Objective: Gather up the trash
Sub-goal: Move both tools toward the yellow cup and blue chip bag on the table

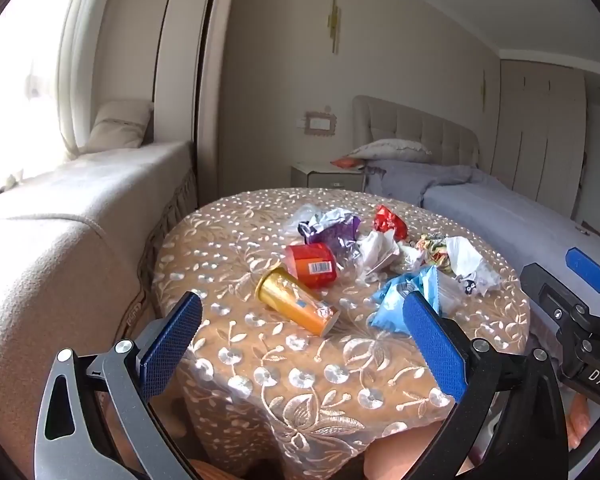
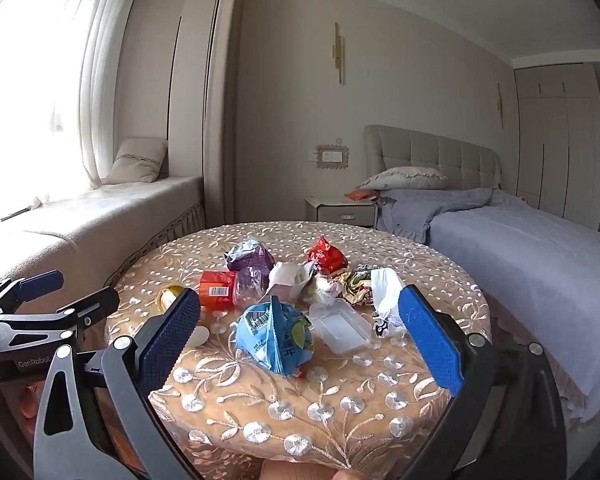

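Note:
Trash lies on a round table with an embroidered tan cloth [image 1: 260,360] [image 2: 300,408]. A gold-orange cup [image 1: 296,304] lies on its side beside a red can [image 1: 312,266] [image 2: 218,289]. A blue wrapper [image 2: 274,338] [image 1: 396,300], a clear plastic box [image 2: 340,328], a purple wrapper [image 1: 332,228] [image 2: 249,258], a red wrapper [image 1: 389,221] [image 2: 326,257] and white crumpled paper [image 1: 470,264] [image 2: 384,292] lie near. My left gripper [image 1: 302,320] is open and empty, just before the cup. My right gripper [image 2: 298,312] is open and empty, around the blue wrapper's near side.
A cushioned window seat [image 1: 60,216] runs along the left. A bed with a grey cover [image 2: 520,248] stands right of the table, with a nightstand [image 2: 340,210] behind. The right gripper's body shows in the left wrist view [image 1: 572,292].

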